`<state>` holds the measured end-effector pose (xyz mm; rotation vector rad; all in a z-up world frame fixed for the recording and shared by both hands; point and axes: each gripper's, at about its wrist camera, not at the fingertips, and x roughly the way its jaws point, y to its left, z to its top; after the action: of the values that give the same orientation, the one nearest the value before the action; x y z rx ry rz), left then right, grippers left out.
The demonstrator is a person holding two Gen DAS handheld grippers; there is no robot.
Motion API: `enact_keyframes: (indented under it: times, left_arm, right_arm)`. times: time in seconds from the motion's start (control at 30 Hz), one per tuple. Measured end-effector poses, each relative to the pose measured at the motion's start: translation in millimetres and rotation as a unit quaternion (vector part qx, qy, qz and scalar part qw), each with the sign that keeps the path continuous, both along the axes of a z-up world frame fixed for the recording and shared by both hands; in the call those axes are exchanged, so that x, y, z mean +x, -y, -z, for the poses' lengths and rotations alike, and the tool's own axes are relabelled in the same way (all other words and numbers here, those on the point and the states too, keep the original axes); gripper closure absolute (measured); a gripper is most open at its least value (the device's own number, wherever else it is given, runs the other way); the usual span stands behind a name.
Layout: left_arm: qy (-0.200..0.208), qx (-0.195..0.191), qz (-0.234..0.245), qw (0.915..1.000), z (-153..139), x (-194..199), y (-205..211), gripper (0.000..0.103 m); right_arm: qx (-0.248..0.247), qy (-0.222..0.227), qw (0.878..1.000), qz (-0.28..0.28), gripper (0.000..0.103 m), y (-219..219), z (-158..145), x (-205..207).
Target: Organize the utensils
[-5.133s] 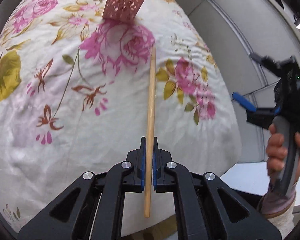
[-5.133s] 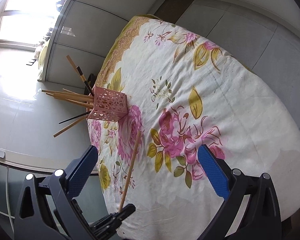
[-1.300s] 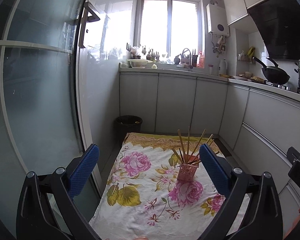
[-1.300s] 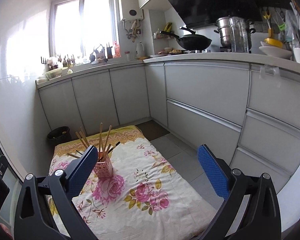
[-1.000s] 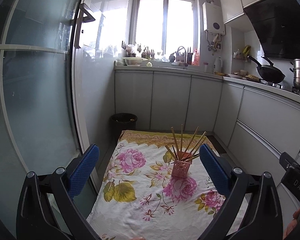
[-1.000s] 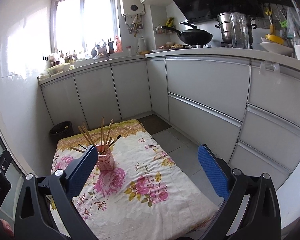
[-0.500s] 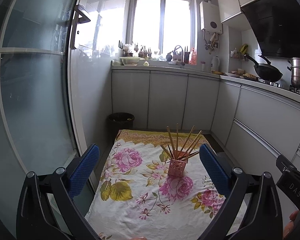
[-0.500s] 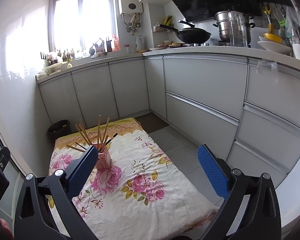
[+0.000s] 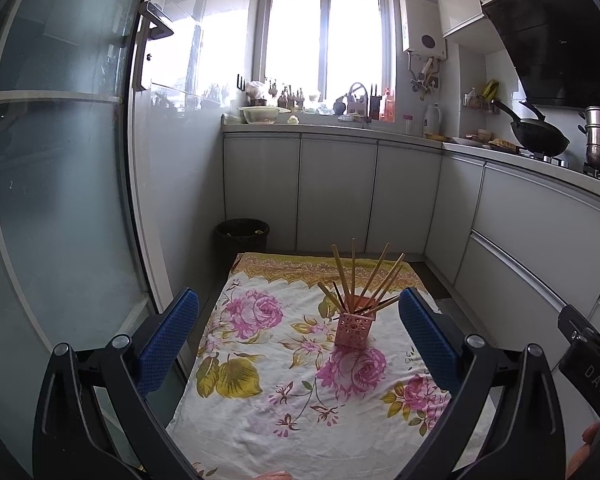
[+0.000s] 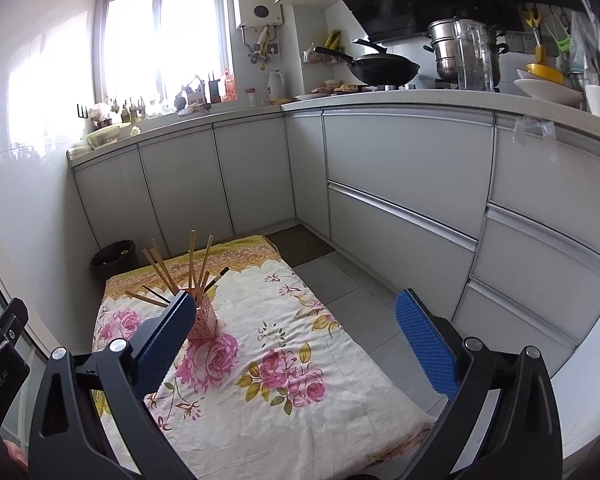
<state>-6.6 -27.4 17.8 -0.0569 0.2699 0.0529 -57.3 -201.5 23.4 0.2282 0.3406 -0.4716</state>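
We hold the left gripper (image 9: 299, 330) and the right gripper (image 10: 291, 330) wide open, both empty. The chopsticks (image 9: 360, 280) stand in the pink holder (image 9: 352, 330) on the floral cloth (image 9: 260, 420), at 12 o'clock. No loose utensil shows, so the task looks finished; we should keep clear of the holder.

floral cloth (image 9: 260, 412), black bin (image 9: 242, 236), wok (image 10: 384, 69)
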Motion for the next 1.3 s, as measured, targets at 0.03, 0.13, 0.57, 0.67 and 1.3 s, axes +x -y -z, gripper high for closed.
enact_keyframes:
  times: [0.03, 0.13, 0.57, 0.67, 1.3]
  left_arm:
    - [0.0, 0.0, 0.0, 1.0, 0, 0, 0, 0.007]
    - [0.001, 0.0, 0.001, 1.0, 0, 0, 0, 0.007]
    - [0.0, -0.002, 0.007, 1.0, 0, -4, 0, 0.007]
    - [0.003, -0.001, 0.008, 1.0, -1, -6, 0, 0.007]
    - [0.014, 0.01, 0.011, 0.9998, -3, -10, 1, 0.007]
  right_arm:
    - [0.001, -0.001, 1.0, -0.001, 0.006, 0, 0, 0]
    - [0.002, -0.002, 1.0, -0.005, 0.006, 0, 0, 1]
    - [-0.007, -0.012, 1.0, 0.004, 0.006, -1, 2, 4]
    - [-0.008, -0.014, 1.0, 0.006, 0.006, 0, 3, 5]
    - [0.003, -0.019, 1.0, -0.005, 0.006, 3, 6, 6]
